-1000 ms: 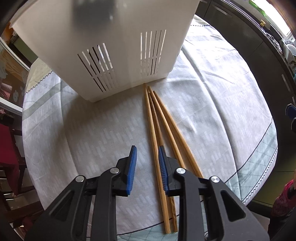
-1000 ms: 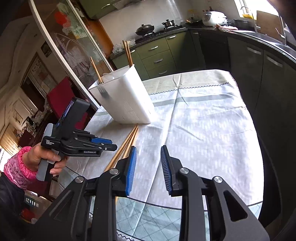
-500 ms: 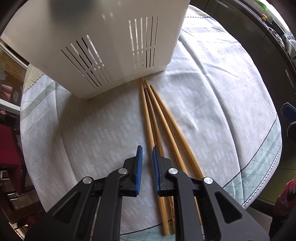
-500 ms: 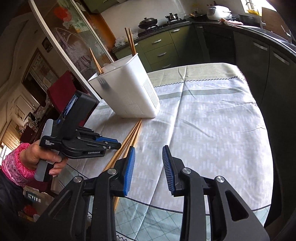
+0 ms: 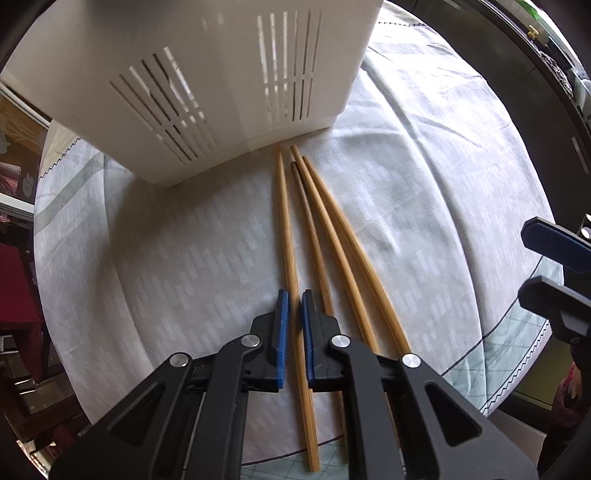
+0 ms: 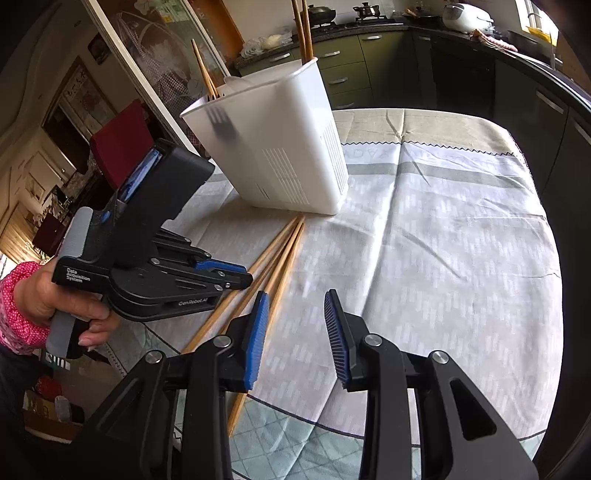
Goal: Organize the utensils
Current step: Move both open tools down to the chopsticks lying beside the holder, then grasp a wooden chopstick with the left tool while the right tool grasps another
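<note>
**Chopstick pinched, holder waiting**

Left tool (image 5: 292, 310) clamped on leftmost chopstick (image 5: 286, 221) of four lying on counter (image 5: 424, 184), tips against white holder (image 5: 207, 74). Right tool (image 6: 295, 325) apart, empty, hovering near. Probably light, stiff, smooth wood: prone to swivel, better gripped mid-length. Holder (image 6: 273, 147) already carries several upright chopsticks (image 6: 303, 26).

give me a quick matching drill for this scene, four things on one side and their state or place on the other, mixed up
1 left claw
2 right claw
3 white holder
4 loose chopsticks

a standing on the cloth with chopsticks inside
b open, nothing between the pads
c lying flat on the cloth beside the holder
d shut on one chopstick

Pairs: 1-d, 2-b, 3-a, 4-c
</note>
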Available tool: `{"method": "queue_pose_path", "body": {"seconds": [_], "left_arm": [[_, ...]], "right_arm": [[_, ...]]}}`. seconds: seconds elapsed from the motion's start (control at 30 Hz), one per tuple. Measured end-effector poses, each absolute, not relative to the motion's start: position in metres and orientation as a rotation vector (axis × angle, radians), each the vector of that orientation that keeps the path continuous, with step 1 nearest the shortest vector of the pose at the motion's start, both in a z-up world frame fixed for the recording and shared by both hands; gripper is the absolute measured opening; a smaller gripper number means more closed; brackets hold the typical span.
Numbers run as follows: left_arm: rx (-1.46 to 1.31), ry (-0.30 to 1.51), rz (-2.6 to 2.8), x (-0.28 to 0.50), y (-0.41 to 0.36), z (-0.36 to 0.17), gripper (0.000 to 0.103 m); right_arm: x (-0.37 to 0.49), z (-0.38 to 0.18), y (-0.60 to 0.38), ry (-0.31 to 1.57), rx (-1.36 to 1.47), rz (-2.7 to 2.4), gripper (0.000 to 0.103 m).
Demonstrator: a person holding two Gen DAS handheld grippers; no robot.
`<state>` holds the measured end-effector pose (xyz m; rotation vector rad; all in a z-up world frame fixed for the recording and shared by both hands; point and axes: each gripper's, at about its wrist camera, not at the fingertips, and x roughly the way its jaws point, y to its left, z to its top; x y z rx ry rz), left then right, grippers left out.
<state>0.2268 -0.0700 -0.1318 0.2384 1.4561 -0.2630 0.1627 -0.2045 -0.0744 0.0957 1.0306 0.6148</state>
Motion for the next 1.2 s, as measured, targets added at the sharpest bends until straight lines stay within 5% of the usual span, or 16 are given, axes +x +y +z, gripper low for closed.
{"method": "queue_pose_path", "body": {"seconds": [0.93,1.0,1.2], "left_arm": [[0.125,1.400,-0.180,0.190,0.010,-0.126,0.009],[0.118,1.401,-0.186,0.189,0.011,-0.126,0.011],[0.120,1.393,-0.203,0.181,0.012,-0.123,0.015]], "right_arm": [[0.185,-0.138,-0.097,1.088,-0.118,0.495,0.027],[0.187,-0.140,-0.093,1.078,-0.160,0.473,0.021],[0.187,-0.141,-0.119,1.125,0.010,0.538,0.020]]}}
